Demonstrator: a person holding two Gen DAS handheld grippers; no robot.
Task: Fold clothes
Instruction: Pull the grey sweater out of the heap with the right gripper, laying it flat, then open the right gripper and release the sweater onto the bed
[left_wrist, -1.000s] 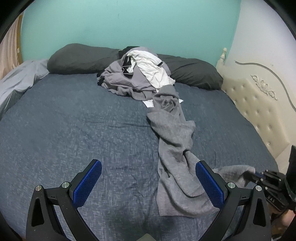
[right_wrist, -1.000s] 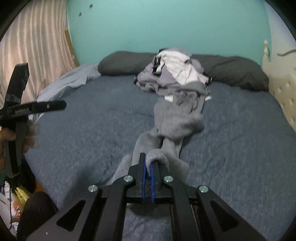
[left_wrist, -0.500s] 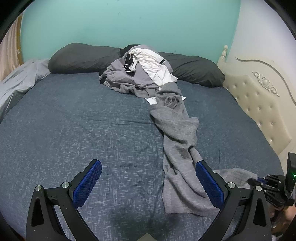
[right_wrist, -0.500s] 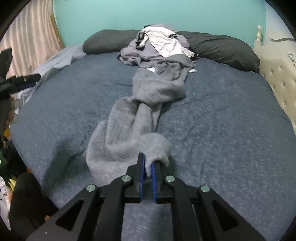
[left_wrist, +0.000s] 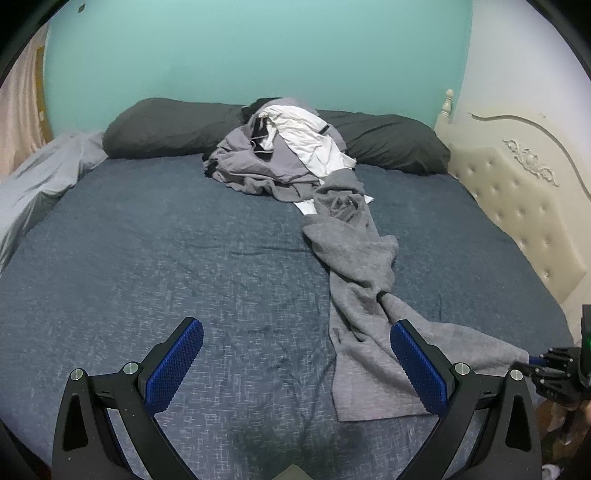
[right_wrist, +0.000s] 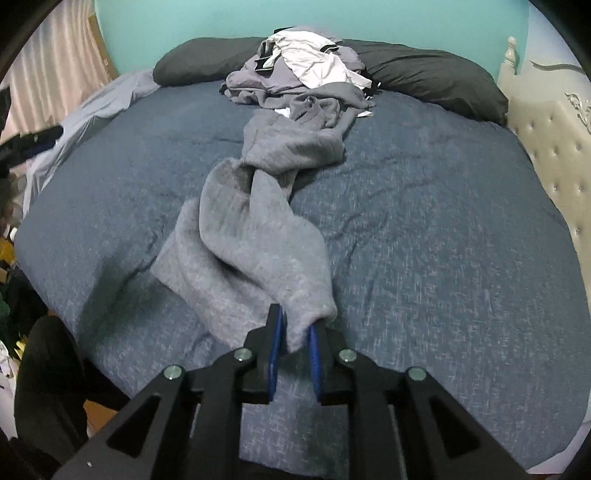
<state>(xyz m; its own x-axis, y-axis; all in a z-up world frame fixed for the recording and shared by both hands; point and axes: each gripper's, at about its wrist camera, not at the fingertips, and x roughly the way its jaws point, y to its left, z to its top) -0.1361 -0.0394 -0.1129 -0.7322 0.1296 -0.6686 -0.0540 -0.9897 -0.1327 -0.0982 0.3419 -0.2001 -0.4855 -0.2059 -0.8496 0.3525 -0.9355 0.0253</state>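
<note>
A long grey garment (left_wrist: 362, 266) lies stretched down the blue bed (left_wrist: 147, 258) from the clothes pile (left_wrist: 280, 155) toward the near edge. In the right wrist view its near corner (right_wrist: 295, 332) sits between the blue pads of my right gripper (right_wrist: 295, 321). Those jaws are opening, and the cloth still touches both pads and hangs lifted from them. From the left wrist view the right gripper (left_wrist: 554, 365) shows at the far right with the cloth drawn to it. My left gripper (left_wrist: 295, 326) hovers open over the bed, left of the garment, with nothing between its fingers.
Dark pillows (left_wrist: 166, 125) line the far wall behind the pile of grey and white clothes (right_wrist: 295, 62). A cream tufted headboard (left_wrist: 517, 206) runs along the right side. A pale grey sheet (left_wrist: 40, 181) bunches at the left edge.
My right gripper drew the garment's corner toward the near edge and tipped downward, stretching the cloth out. Its pads stand a little wider apart. The left gripper stayed where it was.
</note>
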